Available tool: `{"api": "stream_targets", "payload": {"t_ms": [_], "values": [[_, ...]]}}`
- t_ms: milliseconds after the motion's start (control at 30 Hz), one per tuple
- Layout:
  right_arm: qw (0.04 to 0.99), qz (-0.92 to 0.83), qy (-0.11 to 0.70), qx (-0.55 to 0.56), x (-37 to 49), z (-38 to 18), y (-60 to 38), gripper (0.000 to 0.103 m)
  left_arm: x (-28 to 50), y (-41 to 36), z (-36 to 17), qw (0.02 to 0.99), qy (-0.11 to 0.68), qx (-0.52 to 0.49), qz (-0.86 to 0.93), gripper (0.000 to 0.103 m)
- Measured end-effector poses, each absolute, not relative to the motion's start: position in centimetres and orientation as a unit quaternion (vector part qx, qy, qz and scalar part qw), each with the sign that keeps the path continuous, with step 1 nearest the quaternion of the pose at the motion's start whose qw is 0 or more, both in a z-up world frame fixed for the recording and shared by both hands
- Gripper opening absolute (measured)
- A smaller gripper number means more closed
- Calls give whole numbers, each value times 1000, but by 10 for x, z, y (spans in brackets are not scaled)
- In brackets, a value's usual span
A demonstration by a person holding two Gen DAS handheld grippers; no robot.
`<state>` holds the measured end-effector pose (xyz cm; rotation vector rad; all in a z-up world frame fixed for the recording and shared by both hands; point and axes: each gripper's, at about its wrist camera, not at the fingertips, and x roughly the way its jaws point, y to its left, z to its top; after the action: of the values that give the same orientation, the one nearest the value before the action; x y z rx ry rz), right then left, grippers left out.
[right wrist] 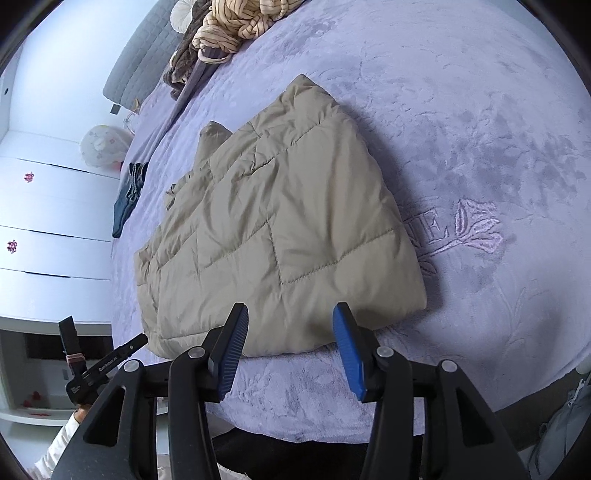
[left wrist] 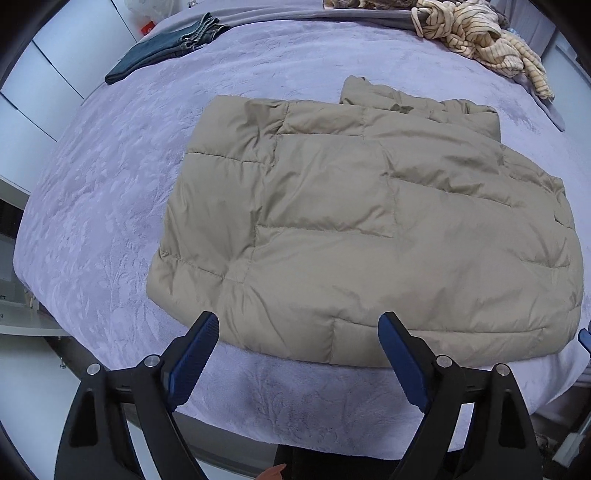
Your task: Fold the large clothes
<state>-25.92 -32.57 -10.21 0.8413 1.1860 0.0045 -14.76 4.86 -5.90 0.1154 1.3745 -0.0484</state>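
i've got the left gripper [left wrist: 299, 334] spread wide and the right gripper [right wrist: 290, 330] half spread, both empty over the near hem of the tan puffer jacket [left wrist: 369, 221] folded on the lavender bedspread [left wrist: 92, 206]; it looks light, puffy, slippery, so i'd pinch deep at the hem corners.

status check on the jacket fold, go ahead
Left gripper open, right gripper open, both empty. Tan jacket folded flat on bed. Nothing in the way.

Striped clothes pile [left wrist: 480, 33] cut off at top edge

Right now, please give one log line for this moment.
step: fold | puffer jacket: folded on bed | left gripper: open, empty | right gripper: open, empty
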Motion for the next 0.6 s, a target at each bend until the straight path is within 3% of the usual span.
{"api": "stream_targets", "payload": {"t_ms": [67, 133, 200, 467, 533, 600], "values": [[746, 1, 543, 386, -260, -103, -323, 52, -149, 47, -57, 772, 632, 58, -26, 103], [747, 1, 544, 384, -258, -101, -320, 52, -150, 46, -54, 777, 626, 59, -33, 103], [750, 0, 543, 378, -254, -98, -313, 60, -148, 49, -52, 778, 625, 54, -39, 103], [753, -2, 545, 368, -221, -99, -264, 61, -131, 91, -55, 777, 627, 37, -51, 103], [754, -1, 549, 362, -212, -101, -245, 67, -124, 108, -56, 777, 626, 29, -56, 103], [757, -4, 548, 355, -204, -101, -229, 80, -116, 121, -60, 777, 626, 29, -61, 103]]}}
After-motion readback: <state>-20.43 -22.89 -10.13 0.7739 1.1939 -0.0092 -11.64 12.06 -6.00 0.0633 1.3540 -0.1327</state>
